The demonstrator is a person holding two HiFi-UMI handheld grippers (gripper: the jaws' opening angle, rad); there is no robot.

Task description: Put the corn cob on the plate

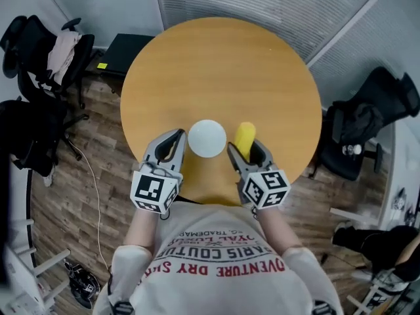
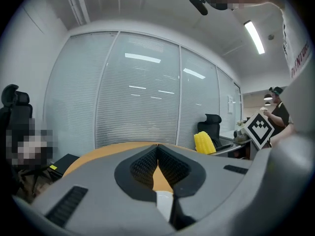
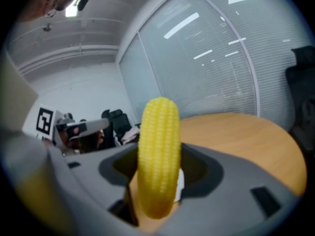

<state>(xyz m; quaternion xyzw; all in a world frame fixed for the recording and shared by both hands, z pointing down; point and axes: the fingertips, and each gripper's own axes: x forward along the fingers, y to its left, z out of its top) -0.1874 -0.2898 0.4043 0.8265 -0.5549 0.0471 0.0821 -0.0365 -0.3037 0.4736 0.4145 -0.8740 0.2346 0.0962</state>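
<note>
A yellow corn cob (image 1: 245,138) stands between the jaws of my right gripper (image 1: 245,151), which is shut on it just right of the white plate (image 1: 207,138). In the right gripper view the corn cob (image 3: 158,161) fills the gap of the right gripper (image 3: 157,191) and a sliver of the plate (image 3: 180,182) shows behind it. My left gripper (image 1: 173,143) hovers at the plate's left side, jaws closed tip to tip with nothing held. In the left gripper view the left gripper (image 2: 157,146) frames a bit of the plate (image 2: 163,204), with the corn cob (image 2: 204,142) to the right.
The round wooden table (image 1: 216,64) stretches away beyond the plate. Black office chairs (image 1: 39,58) stand at the left and another chair (image 1: 367,126) at the right. A black case (image 1: 125,48) lies on the floor behind the table.
</note>
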